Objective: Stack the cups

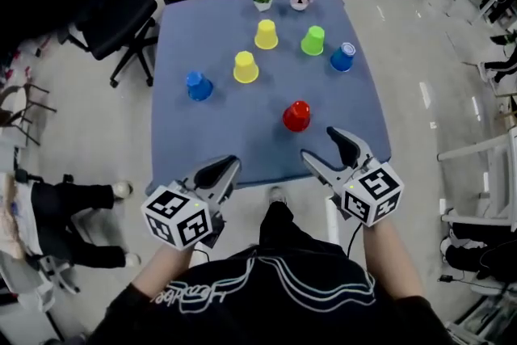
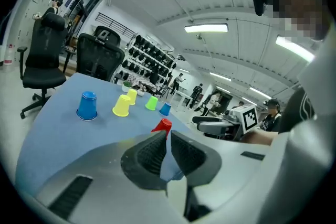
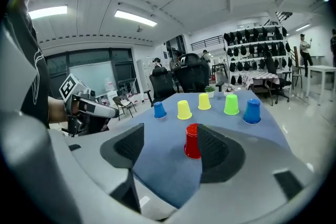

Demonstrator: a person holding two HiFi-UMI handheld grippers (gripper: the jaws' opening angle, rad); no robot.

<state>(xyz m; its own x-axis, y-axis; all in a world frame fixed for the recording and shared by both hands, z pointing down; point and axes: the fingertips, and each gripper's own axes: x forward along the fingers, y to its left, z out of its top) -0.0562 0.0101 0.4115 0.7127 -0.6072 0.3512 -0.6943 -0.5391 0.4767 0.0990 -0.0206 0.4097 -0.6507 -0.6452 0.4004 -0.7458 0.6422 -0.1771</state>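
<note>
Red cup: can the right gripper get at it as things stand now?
Probably yes. The red cup stands upside down just ahead of the open right gripper, and nothing lies between them.

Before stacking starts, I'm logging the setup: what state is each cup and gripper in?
red cup, upside down, unstacked
near yellow cup, upside down, unstacked
far yellow cup, upside down, unstacked
green cup, upside down, unstacked
left blue cup, upside down, unstacked
right blue cup, upside down, unstacked
left gripper, fingers together, empty
right gripper, fingers apart, empty
</note>
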